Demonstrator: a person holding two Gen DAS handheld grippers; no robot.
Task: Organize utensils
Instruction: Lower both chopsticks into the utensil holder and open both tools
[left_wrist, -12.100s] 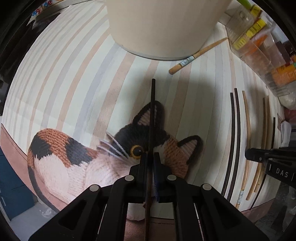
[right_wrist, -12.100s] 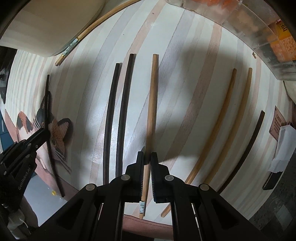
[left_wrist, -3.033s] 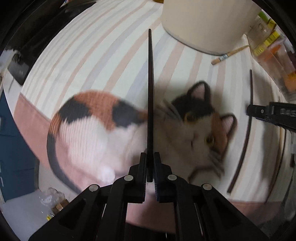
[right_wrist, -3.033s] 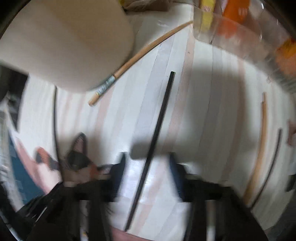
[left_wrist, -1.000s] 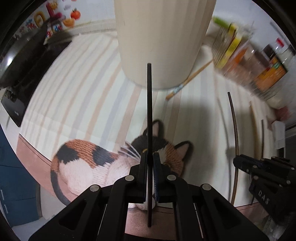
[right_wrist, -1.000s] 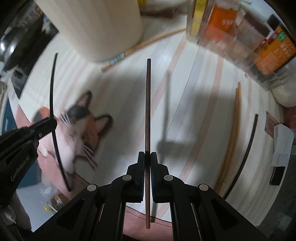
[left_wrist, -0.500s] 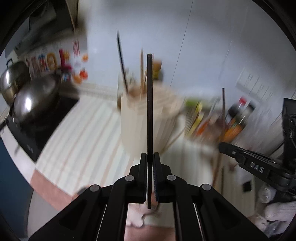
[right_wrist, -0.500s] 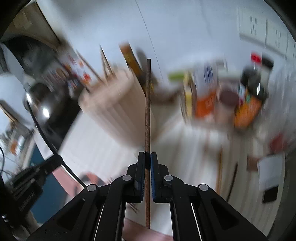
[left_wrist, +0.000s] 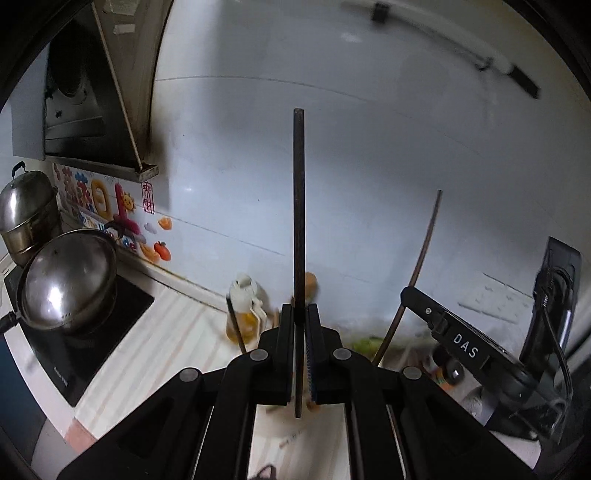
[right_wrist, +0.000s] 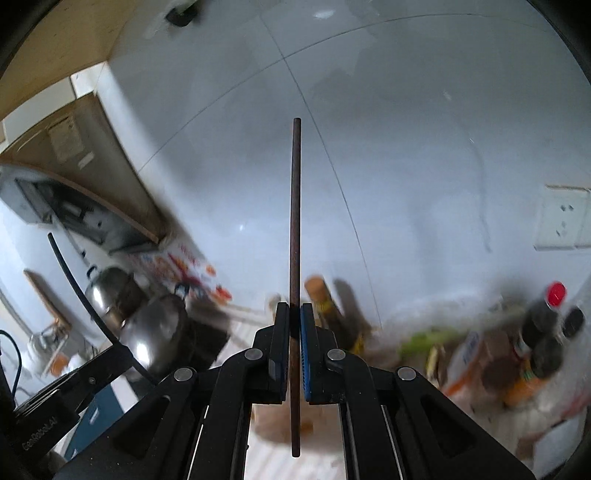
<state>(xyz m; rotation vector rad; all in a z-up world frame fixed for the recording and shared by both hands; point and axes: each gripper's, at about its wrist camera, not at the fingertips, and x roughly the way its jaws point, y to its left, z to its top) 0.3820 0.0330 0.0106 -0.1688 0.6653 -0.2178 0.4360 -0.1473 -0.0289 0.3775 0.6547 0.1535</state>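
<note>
My left gripper (left_wrist: 299, 317) is shut on a dark chopstick (left_wrist: 298, 206) that stands upright against the white wall. My right gripper (right_wrist: 294, 317) is shut on a dark brown chopstick (right_wrist: 295, 221), also upright. The right gripper (left_wrist: 436, 317) with its chopstick (left_wrist: 424, 251) shows at the right of the left wrist view. The left gripper (right_wrist: 107, 365) with its black chopstick (right_wrist: 74, 280) shows at the left of the right wrist view. The beige utensil holder (right_wrist: 273, 424) is mostly hidden below my fingers; a chopstick (left_wrist: 234, 325) sticks up from that spot.
A steel pan (left_wrist: 66, 280) and a pot (left_wrist: 26, 210) stand on the black cooktop (left_wrist: 96, 332) at the left. An oil bottle (left_wrist: 245, 310) stands by the wall. Sauce bottles and jars (right_wrist: 539, 332) crowd the right. A range hood (left_wrist: 85, 92) hangs upper left.
Both grippers have tilted up from the striped mat toward the wall, each still holding its chopstick. The holder has dropped below the fingers.
</note>
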